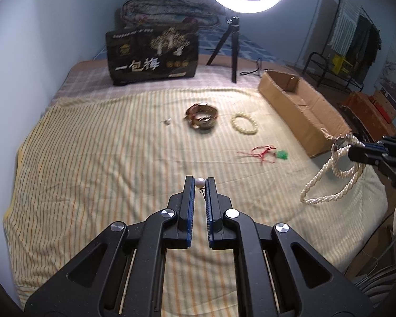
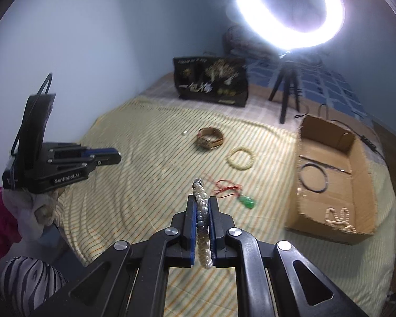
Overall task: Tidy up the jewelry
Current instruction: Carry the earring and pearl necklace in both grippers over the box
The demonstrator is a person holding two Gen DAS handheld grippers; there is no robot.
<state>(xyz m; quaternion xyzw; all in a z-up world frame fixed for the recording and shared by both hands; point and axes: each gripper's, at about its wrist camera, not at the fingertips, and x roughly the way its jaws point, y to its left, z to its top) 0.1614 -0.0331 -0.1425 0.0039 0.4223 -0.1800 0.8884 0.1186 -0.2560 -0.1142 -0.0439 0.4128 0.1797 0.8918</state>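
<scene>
My left gripper (image 1: 199,182) is shut on a pearl earring (image 1: 199,183), held above the striped bedspread; it shows from the side in the right wrist view (image 2: 113,155). My right gripper (image 2: 202,200) is shut on a twisted pearl necklace (image 2: 202,211), which hangs in loops in the left wrist view (image 1: 330,174) near the cardboard box (image 2: 361,158). On the bed lie a brown bangle (image 1: 202,117), a cream bead bracelet (image 1: 244,123), a red cord with a green pendant (image 1: 266,154) and a small earring (image 1: 167,121).
The box holds a black ring (image 2: 313,177) and a bead strand (image 2: 340,218). A dark printed bag (image 1: 153,55) and a ring light on a tripod (image 1: 231,39) stand at the back. A clothes rack (image 1: 351,39) stands right of the bed.
</scene>
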